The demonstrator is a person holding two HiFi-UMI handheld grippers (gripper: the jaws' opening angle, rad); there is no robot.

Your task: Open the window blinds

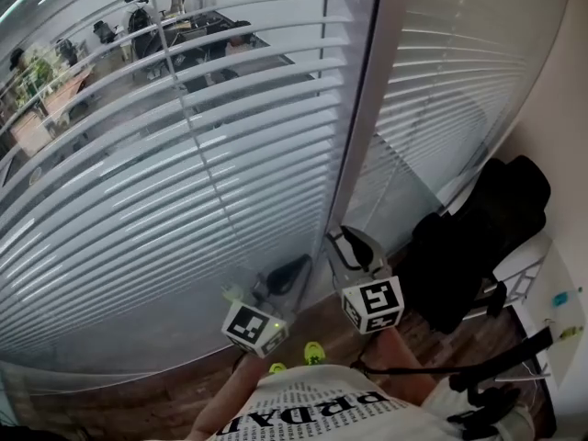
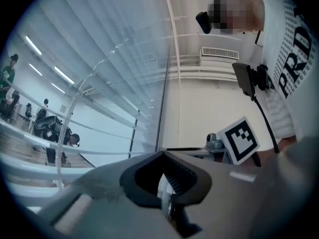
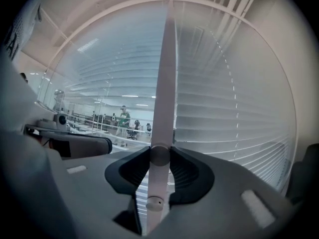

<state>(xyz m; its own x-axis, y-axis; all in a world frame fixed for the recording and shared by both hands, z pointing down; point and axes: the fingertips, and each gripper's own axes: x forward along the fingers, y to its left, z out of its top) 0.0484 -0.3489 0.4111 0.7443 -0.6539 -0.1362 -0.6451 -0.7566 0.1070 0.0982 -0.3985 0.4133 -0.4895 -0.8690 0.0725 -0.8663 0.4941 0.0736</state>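
White slatted blinds (image 1: 156, 163) cover the big window, and their slats are turned enough that an office shows through. A white tilt wand (image 3: 164, 83) hangs upright in front of the blinds (image 3: 234, 118). My right gripper (image 3: 159, 169) is shut on the wand near its lower end, with both dark pads against it. In the head view the right gripper (image 1: 354, 244) sits by the window post. My left gripper (image 1: 287, 274) is low beside it and points at the glass. Its jaw tips (image 2: 162, 154) meet, and I see nothing held. A clear rod (image 2: 75, 113) curves past to the left.
A white post (image 1: 363, 99) divides the big window from a second blind (image 1: 459, 62) on the right. A black bag or coat (image 1: 478, 237) lies on a chair at the right wall. A wooden floor (image 1: 184, 384) and green shoes (image 1: 312, 352) show below.
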